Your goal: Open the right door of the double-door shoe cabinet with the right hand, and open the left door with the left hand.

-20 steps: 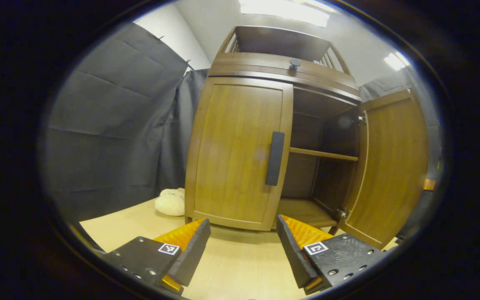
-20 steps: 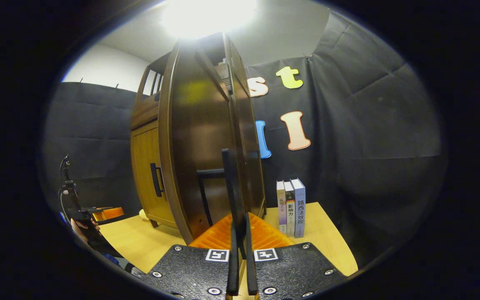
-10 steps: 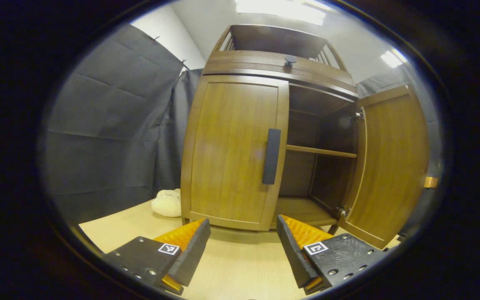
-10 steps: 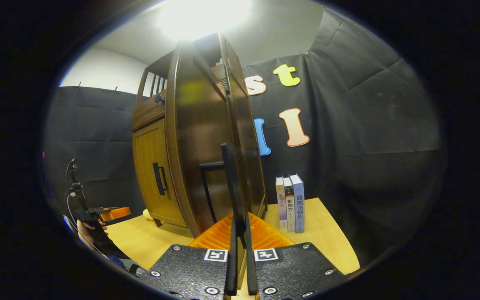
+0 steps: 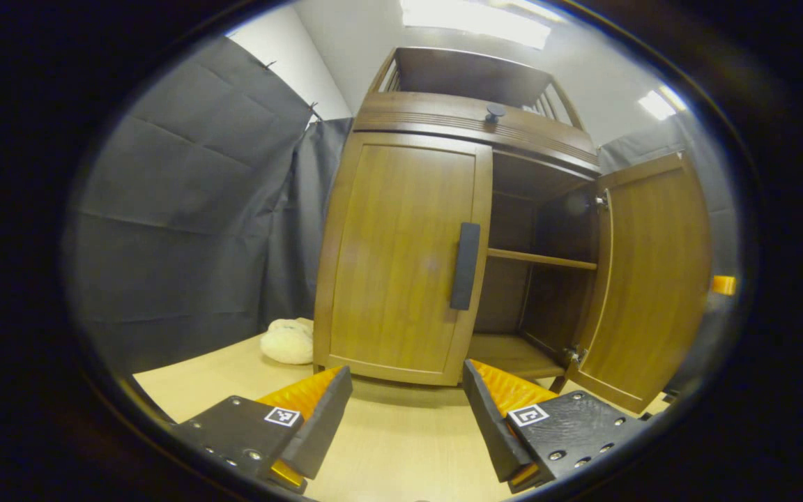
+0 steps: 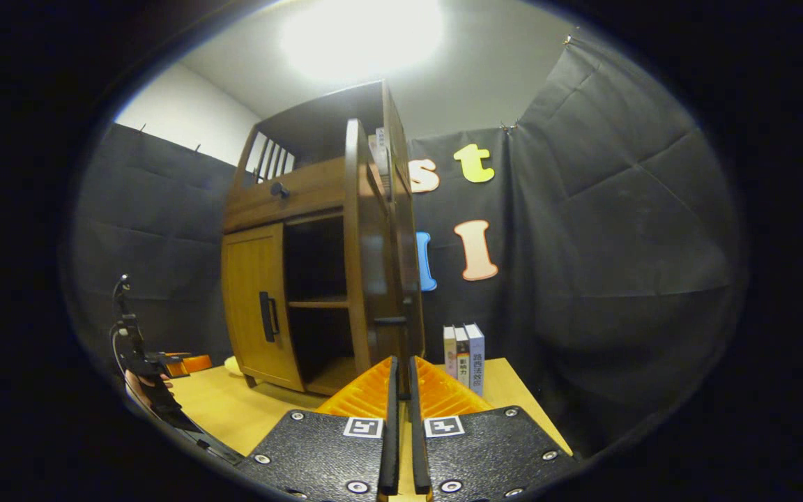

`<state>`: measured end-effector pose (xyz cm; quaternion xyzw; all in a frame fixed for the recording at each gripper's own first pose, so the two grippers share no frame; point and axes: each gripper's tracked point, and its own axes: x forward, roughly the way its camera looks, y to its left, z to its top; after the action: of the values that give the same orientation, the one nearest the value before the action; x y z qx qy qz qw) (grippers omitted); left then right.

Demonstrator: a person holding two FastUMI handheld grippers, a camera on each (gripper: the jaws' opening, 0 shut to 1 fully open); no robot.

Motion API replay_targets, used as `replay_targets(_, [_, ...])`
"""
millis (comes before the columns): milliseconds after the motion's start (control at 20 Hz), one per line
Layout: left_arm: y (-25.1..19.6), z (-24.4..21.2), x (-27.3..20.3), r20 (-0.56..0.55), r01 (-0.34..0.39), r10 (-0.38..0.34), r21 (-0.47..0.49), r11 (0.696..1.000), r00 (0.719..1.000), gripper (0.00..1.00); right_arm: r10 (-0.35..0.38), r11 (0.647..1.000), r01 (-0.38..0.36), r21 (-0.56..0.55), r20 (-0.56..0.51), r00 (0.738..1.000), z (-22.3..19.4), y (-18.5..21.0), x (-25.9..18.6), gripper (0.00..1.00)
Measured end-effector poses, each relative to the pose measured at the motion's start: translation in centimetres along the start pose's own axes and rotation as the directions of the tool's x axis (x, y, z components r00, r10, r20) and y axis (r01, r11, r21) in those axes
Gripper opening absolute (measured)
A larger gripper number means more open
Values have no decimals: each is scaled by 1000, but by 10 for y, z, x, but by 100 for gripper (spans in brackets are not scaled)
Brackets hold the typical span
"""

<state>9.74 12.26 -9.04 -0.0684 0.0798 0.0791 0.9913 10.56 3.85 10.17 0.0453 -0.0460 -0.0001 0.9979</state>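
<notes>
Booth table [image 5: 401, 446]: right gripper [image 6: 401, 390] has released right door [image 5: 652, 279], fingers closed, backed off; left gripper [image 5: 407, 411] spread, left door [image 5: 401, 258] ahead, unopened.

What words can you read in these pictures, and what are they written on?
Books: there is print on the three spines, but it is too small to read.
Square tags on the left gripper and right gripper: black-and-white patterns, not words.
Cabinet: no writing on it that I can see.
</notes>
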Motion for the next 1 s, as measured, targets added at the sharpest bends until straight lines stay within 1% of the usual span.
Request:
replay_targets(50, [0, 1, 0, 8, -1, 1, 0, 1000, 1000, 92, 11, 1000, -11, 4, 10, 1000, 4, 9, -2, 7])
replay_targets(100, [0, 2, -1, 17, 0, 0, -3, 1000, 1000, 95, 24, 1000, -24, 5, 17, 1000, 7, 21, -1, 5])
replay_targets(150, [0, 3, -2, 24, 2, -2, -7, 1000, 1000, 95, 45, 999, -45, 8, 21, 999, 9, 34, 1, 10])
replay_targets(200, [1, 3, -4, 35, 3, -3, -10, 1000, 999, 92, 74, 997, -74, 5, 18, 997, 9, 49, 4, 9])
replay_targets(250, [1, 3, -5, 42, 4, -4, -7, 1000, 999, 92, 81, 997, -81, -8, 23, 996, 10, 60, 6, 11])
replay_targets(300, [1, 3, -6, 47, 3, -3, -1, 1000, 999, 95, 76, 996, -74, -39, 35, 997, 15, 67, 7, 19])
replay_targets(350, [1, 5, -7, 52, -1, 0, 8, 1000, 999, 92, 82, 994, -79, -73, 45, 996, 16, 78, 11, 29])
replay_targets(400, [3, 7, -7, 58, -5, 4, 16, 1000, 998, 92, 106, 990, -102, -100, 37, 994, 10, 93, 18, 38])
replay_targets(450, [5, 9, -6, 65, -8, 7, 21, 1000, 998, 92, 136, 984, -133, -117, 19, 991, 5, 108, 23, 43])
replay_targets(500, [7, 12, -3, 70, -10, 8, 21, 1000, 998, 95, 160, 980, -158, -123, 6, 987, 0, 123, 29, 61])
replay_targets(550, [7, 13, -1, 72, -9, 8, 19, 1000, 997, 92, 172, 977, -171, -126, 0, 985, -3, 133, 34, 73])
replay_targets(600, [5, 13, -2, 76, -7, 6, 17, 1000, 997, 88, 176, 976, -174, -129, 2, 984, -5, 140, 39, 87])
replay_targets(650, [5, 14, -1, 78, -5, 3, 20, 1000, 997, 88, 176, 976, -174, -133, 5, 984, -8, 147, 46, 93])
replay_targets(800, [9, 18, 2, 82, -7, 3, 47, 999, 997, 88, 170, 974, -168, -149, 0, 985, -18, 161, 69, 95])
replay_targets(950, [8, 25, 9, 103, -5, -2, 67, 998, 995, 88, 167, 976, -165, -141, 1, 986, -32, 168, 76, 95])
replay_targets(1000, [7, 28, 13, 115, -8, -1, 77, 997, 993, 92, 158, 977, -157, -143, 0, 987, -39, 170, 79, 95])
